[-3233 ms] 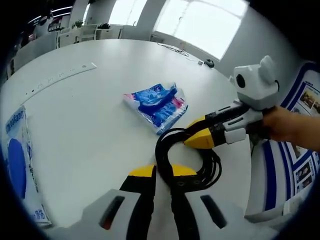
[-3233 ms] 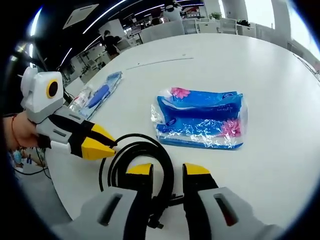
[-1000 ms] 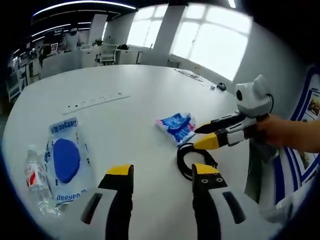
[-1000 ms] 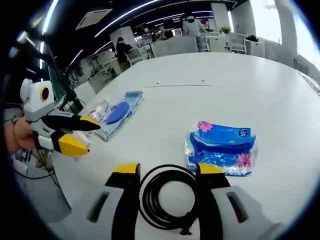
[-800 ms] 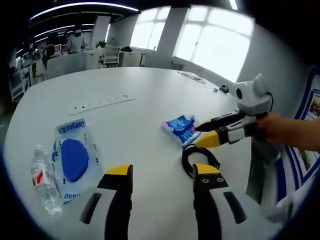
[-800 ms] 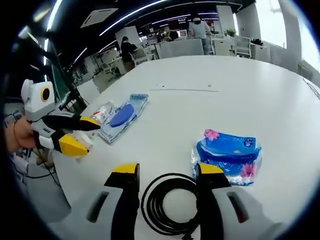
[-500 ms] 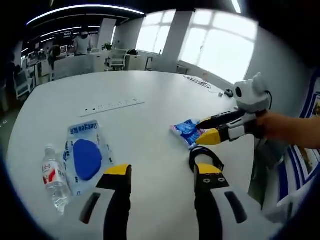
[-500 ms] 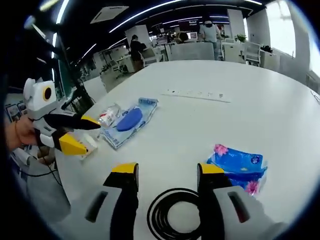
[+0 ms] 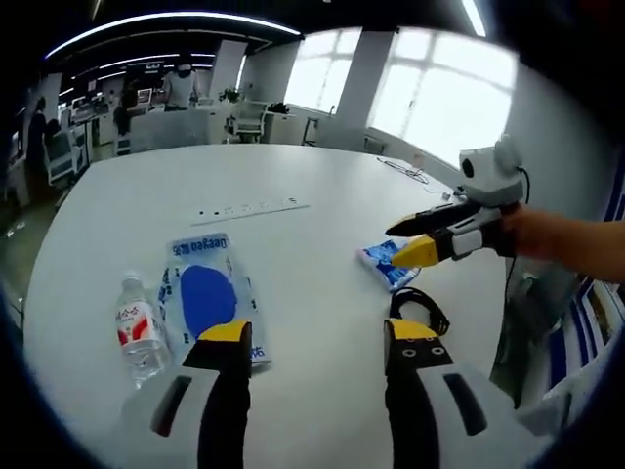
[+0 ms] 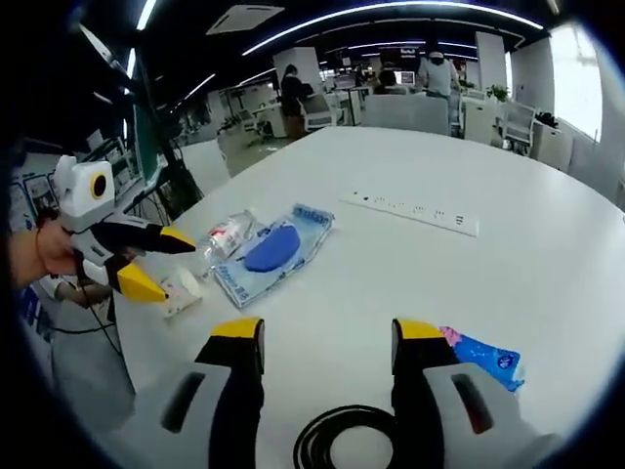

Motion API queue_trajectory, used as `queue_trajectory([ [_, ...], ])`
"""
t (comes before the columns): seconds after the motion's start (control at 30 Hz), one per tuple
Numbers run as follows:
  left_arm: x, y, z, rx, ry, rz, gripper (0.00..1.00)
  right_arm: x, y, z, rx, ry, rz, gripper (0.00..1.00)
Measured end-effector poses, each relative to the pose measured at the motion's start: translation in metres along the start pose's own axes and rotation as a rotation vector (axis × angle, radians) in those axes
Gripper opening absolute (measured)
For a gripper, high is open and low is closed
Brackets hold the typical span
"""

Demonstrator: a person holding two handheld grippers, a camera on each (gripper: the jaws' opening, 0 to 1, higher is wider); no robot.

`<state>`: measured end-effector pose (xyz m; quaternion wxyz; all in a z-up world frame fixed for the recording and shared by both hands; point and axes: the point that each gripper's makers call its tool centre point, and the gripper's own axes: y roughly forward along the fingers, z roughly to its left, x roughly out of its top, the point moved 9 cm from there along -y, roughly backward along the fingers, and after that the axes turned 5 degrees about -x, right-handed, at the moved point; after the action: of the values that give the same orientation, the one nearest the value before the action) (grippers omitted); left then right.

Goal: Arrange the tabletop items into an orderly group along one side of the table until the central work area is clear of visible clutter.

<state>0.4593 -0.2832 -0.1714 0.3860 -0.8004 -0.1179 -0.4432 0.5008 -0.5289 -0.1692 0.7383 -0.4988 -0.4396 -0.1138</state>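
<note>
My left gripper [image 9: 317,342] is open and empty above the white table [image 9: 312,186]. Just ahead of it lie a water bottle [image 9: 140,327] and a blue-and-white pouch [image 9: 207,298]. A blue tissue pack [image 9: 391,262] and a black cable coil [image 9: 418,311] lie to its right. My right gripper [image 9: 412,242] hovers open over the tissue pack. In the right gripper view, my right gripper [image 10: 327,342] is open and empty above the cable coil [image 10: 337,440], with the tissue pack [image 10: 483,360] at its right. The left gripper [image 10: 166,262] is open near the bottle [image 10: 227,233] and pouch [image 10: 278,244].
A white power strip [image 9: 244,207] lies farther in on the table, also seen as the power strip [image 10: 410,210]. A small white packet [image 10: 184,286] sits by the table edge under the left gripper. Office desks, chairs and people stand beyond the table.
Both grippers, set narrow at the cable coil 3.2 s ago, have opened wide and drawn back. Both cameras have turned toward the bottle and pouch, so coil and tissue pack sit lower and farther right.
</note>
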Motion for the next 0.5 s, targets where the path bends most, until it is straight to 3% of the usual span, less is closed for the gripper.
queue_trajectory([
  [0.5, -0.005, -0.026, 0.024, 0.061, -0.038, -0.039, 0.55, 0.033, 0.032, 0.020, 0.076, -0.123, 0.024, 0.51],
])
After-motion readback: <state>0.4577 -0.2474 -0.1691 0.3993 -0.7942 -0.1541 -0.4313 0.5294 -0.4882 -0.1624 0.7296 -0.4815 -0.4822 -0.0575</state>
